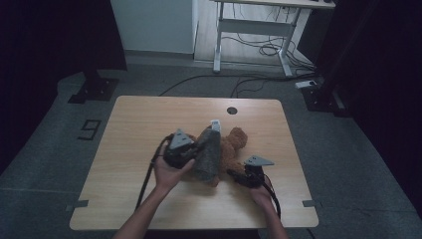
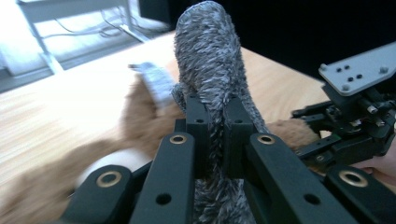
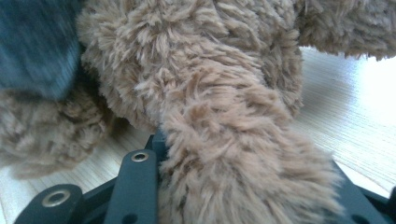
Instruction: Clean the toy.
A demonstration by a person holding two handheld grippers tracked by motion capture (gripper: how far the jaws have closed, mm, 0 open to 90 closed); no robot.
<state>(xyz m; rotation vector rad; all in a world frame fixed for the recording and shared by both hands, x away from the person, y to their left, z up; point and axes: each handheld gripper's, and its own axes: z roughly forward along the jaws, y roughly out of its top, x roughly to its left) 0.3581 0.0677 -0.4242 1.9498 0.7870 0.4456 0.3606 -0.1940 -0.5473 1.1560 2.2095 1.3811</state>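
I have the brown plush bear (image 1: 230, 149) lying near the middle of the desk (image 1: 134, 124), its head pointing away from me and to the right, with a grey fuzzy garment (image 1: 208, 152) draped over its body. My left gripper (image 2: 217, 140) is clamped on that grey cloth: in the left gripper view its fingers (image 2: 198, 122) press together with a ridge of the fabric standing straight up between them, so the cloth's long axis runs up and away from the fingers. My right gripper (image 1: 238, 175) sits at the bear's near right side; in the right gripper view a thick brown limb (image 3: 233, 154) fills the gap between its fingers, so I judge it is closed on that limb, though the fingertips are buried in fur. The high view gives me the layout of both hands flanking the toy, left hand (image 1: 168, 172) nearer the garment; the left gripper view alone shows the pinch itself.
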